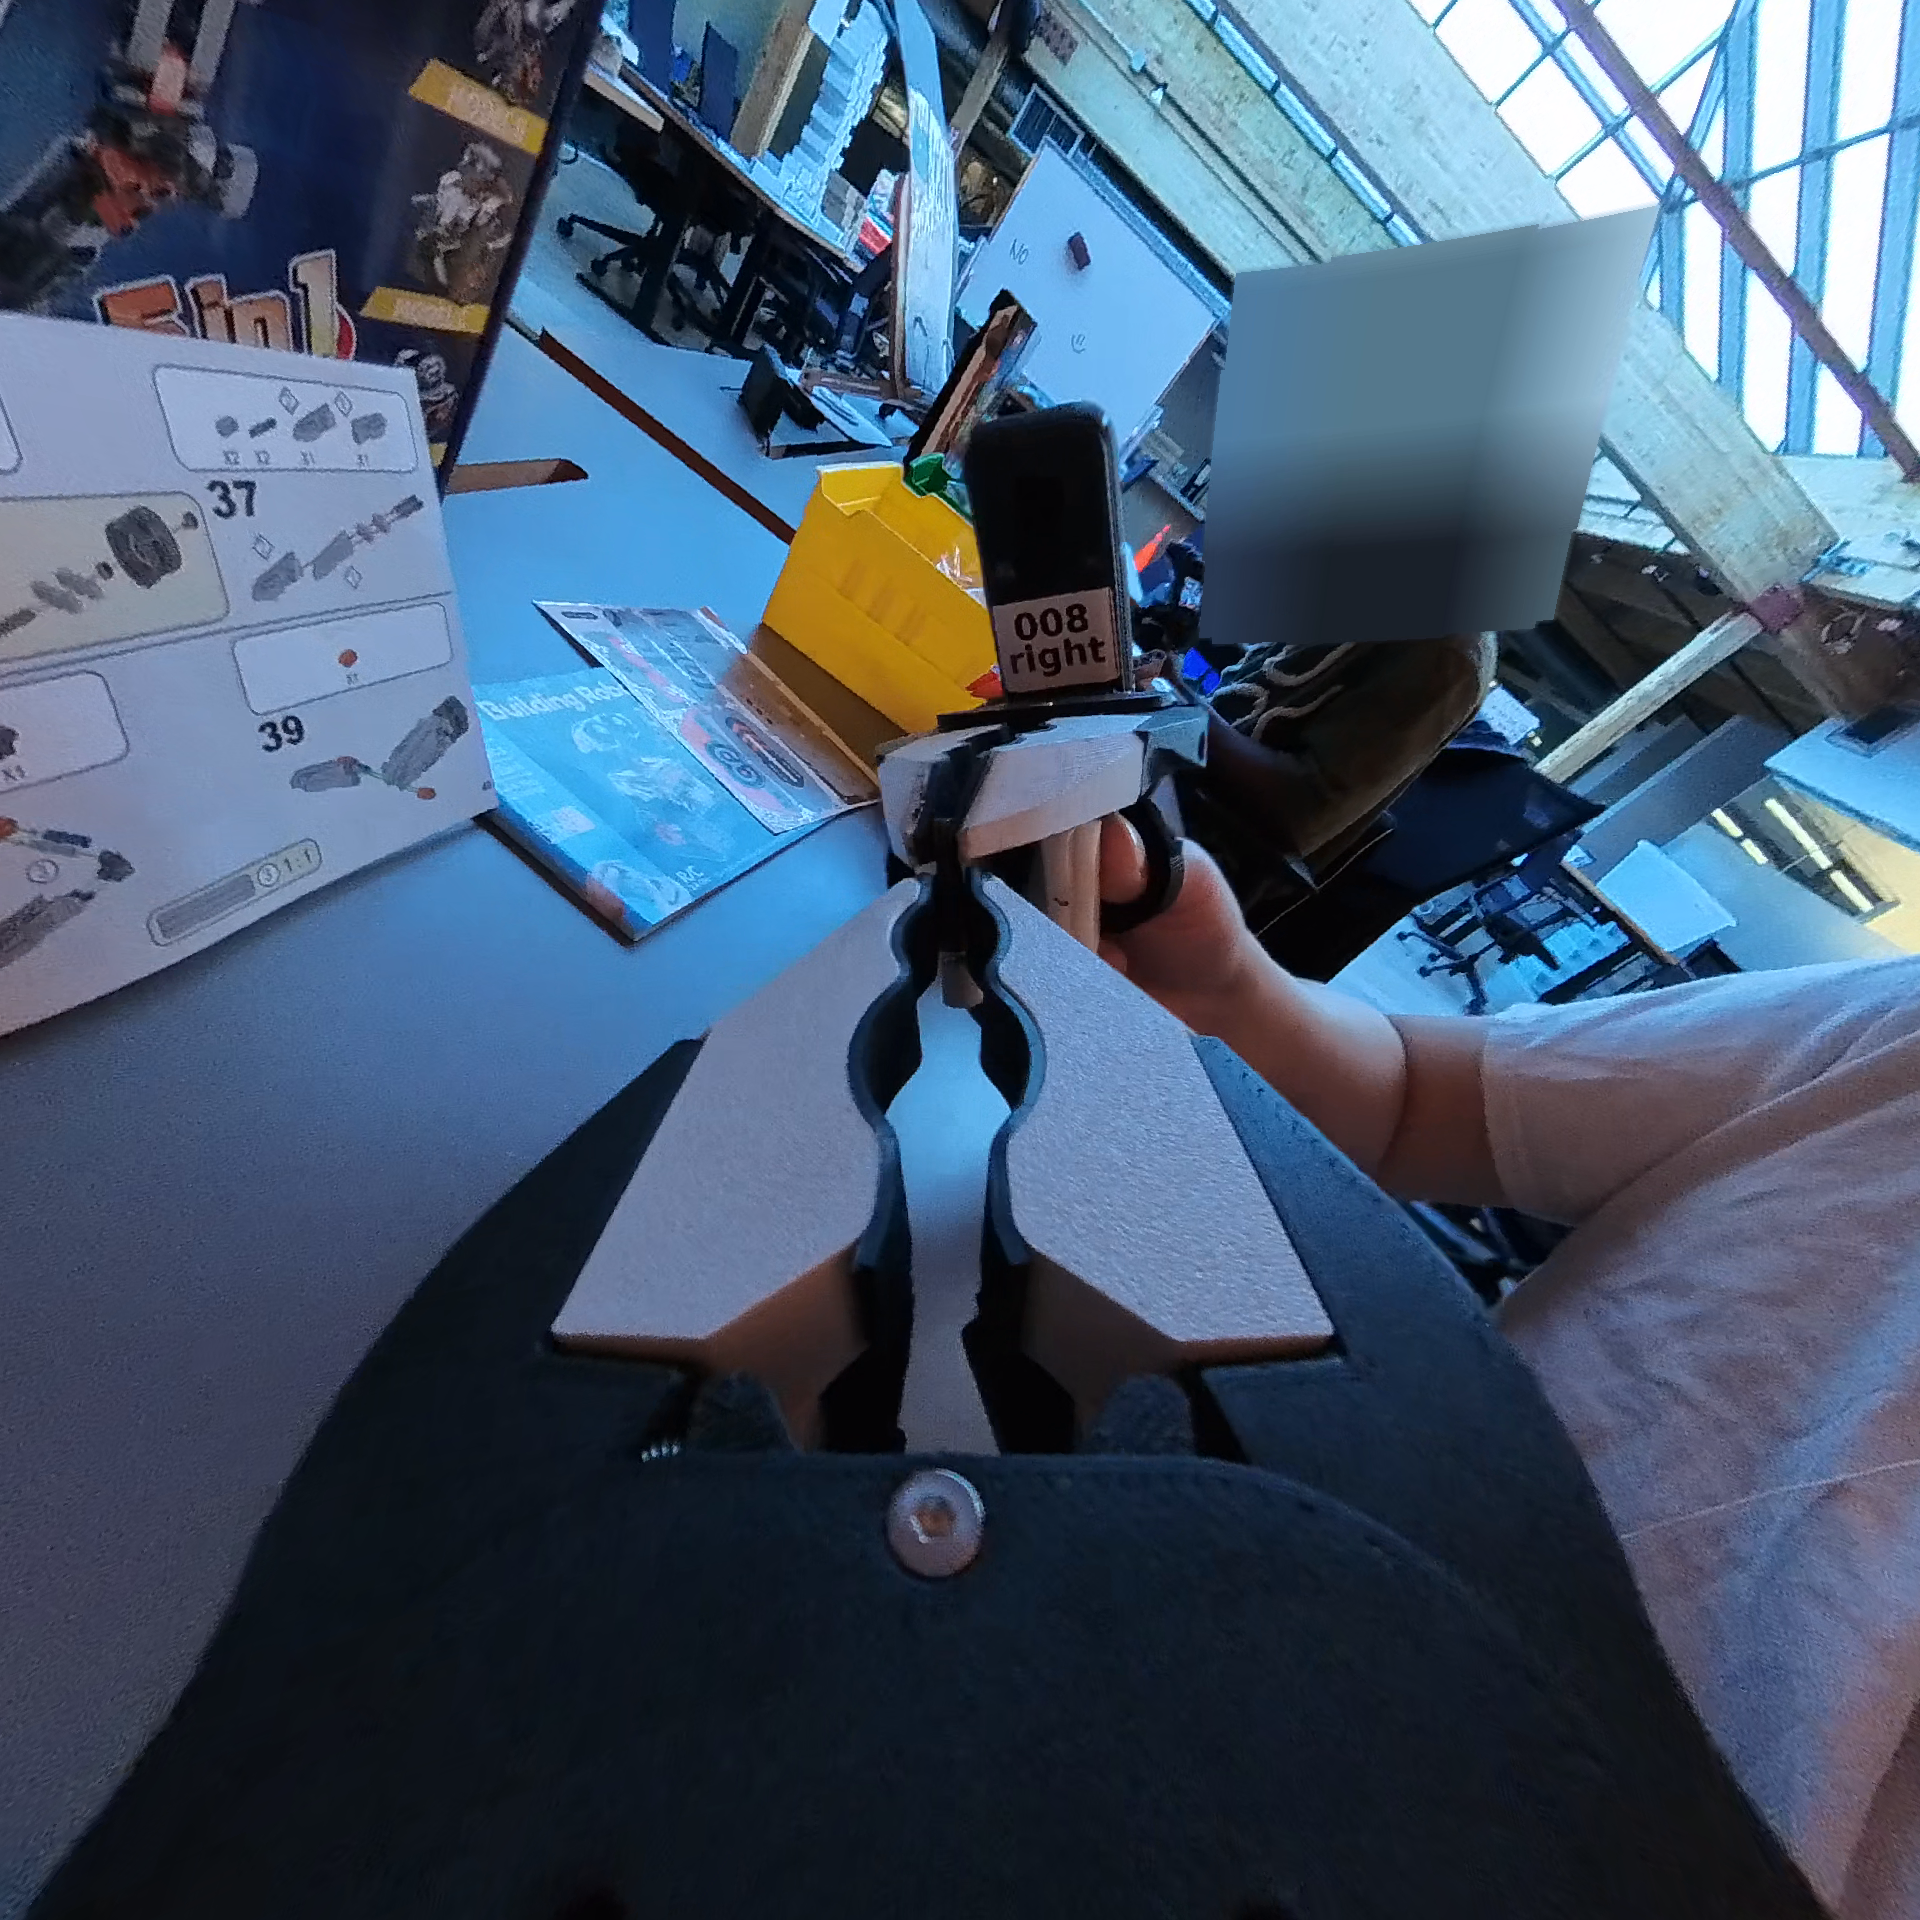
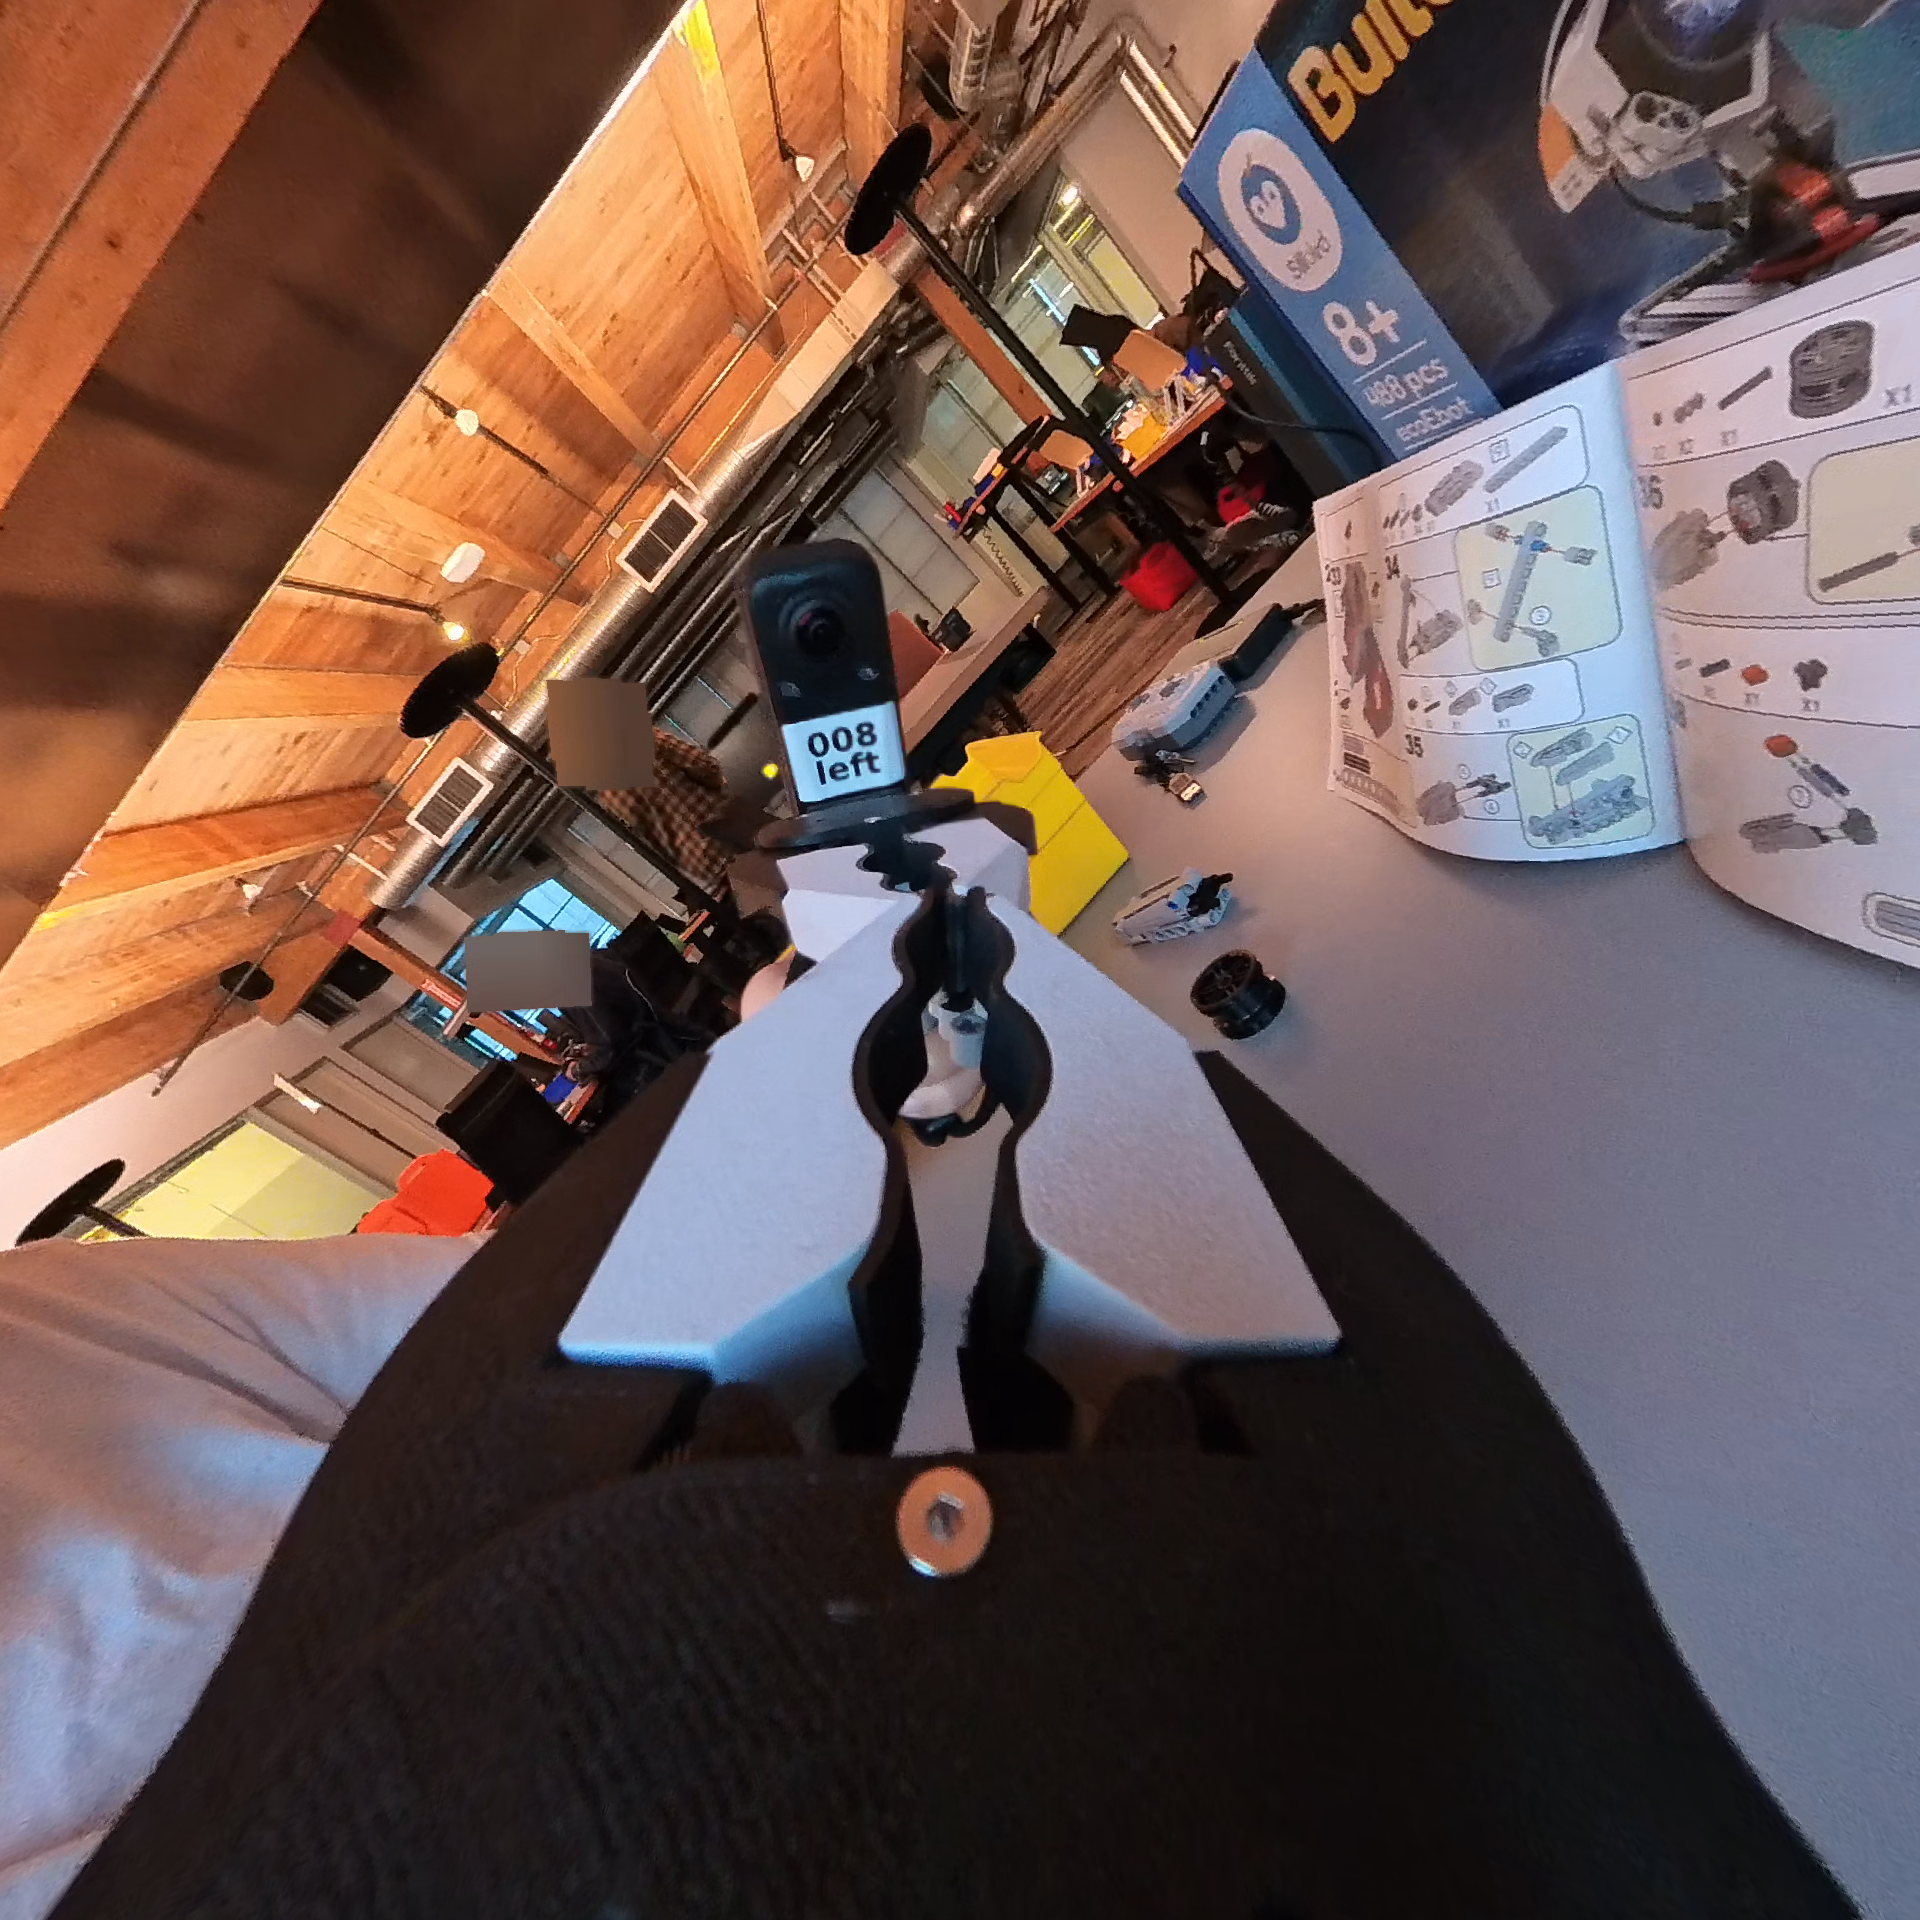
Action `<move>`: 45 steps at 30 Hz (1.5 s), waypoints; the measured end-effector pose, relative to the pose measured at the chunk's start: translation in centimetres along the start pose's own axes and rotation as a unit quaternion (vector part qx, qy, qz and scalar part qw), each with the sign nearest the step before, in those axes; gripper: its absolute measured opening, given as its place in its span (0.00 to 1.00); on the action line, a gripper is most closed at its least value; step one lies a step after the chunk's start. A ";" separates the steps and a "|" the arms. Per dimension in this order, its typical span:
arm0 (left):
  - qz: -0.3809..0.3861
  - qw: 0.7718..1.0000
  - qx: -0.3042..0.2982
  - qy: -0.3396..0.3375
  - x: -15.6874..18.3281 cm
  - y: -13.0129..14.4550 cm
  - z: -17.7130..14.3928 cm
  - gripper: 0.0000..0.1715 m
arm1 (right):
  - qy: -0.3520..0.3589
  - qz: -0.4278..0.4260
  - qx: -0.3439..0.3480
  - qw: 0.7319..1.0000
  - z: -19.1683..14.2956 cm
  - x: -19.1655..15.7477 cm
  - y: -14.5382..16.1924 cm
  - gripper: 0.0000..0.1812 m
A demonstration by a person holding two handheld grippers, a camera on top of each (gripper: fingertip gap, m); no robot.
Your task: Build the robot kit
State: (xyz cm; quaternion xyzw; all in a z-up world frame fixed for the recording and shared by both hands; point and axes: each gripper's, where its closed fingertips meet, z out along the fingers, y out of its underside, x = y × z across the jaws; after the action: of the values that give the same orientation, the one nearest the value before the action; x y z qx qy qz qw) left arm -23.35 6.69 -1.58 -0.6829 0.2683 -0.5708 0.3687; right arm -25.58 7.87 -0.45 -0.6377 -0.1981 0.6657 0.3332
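Note:
My left gripper (image 1: 948,896) and right gripper (image 1: 940,800) meet tip to tip above the grey table (image 1: 312,1143). Both are shut on one small part: a thin black axle (image 2: 961,925) with a light grey connector (image 2: 956,1029) on it. In the left wrist view the axle runs between my closed tips, and a pale stub (image 1: 961,982) shows in the gap behind them. In the right wrist view the right gripper (image 2: 961,914) pinches the axle, with the connector lying in its finger hollow. The left gripper (image 2: 914,857) faces it. A hand (image 1: 1174,935) holds the right gripper.
An open instruction booklet (image 2: 1662,623) leans on a blue toy box (image 2: 1558,156). A yellow bin (image 2: 1049,831), a black wheel (image 2: 1236,994), a small grey-white assembly (image 2: 1174,904) and a grey block (image 2: 1184,707) lie on the table. Leaflets (image 1: 665,748) lie by the bin (image 1: 883,592). The tips of both grippers are at nearly the same place. From either gripper's tips it is about 20 cm to the black wheel (image 2: 1236,994).

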 end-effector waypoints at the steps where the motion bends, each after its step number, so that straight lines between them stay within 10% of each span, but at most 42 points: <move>1: -0.009 1.000 0.001 0.003 -0.1 0.1 0.0 0.01 | 0.003 -0.002 -0.003 1.000 0.0 0.1 0.0 0.01; 24: -0.003 0.996 -0.088 -0.014 -2.5 3.2 -0.9 0.16 | -0.042 0.107 0.066 0.991 0.4 2.1 1.1 0.02; 29: -0.029 0.999 0.015 0.011 -2.6 1.1 -0.6 0.03 | -0.031 0.111 0.099 0.988 -0.3 2.9 0.3 0.02; 45: -0.075 0.994 0.072 0.036 -3.0 0.1 -1.0 0.04 | -0.076 0.198 0.134 0.968 -0.6 3.2 0.2 0.02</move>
State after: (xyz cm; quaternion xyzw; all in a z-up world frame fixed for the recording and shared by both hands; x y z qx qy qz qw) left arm -24.94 8.77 -3.36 -0.6518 0.1881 -0.6388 0.3630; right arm -24.97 9.82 -2.96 -0.5615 -0.0011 0.7853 0.2609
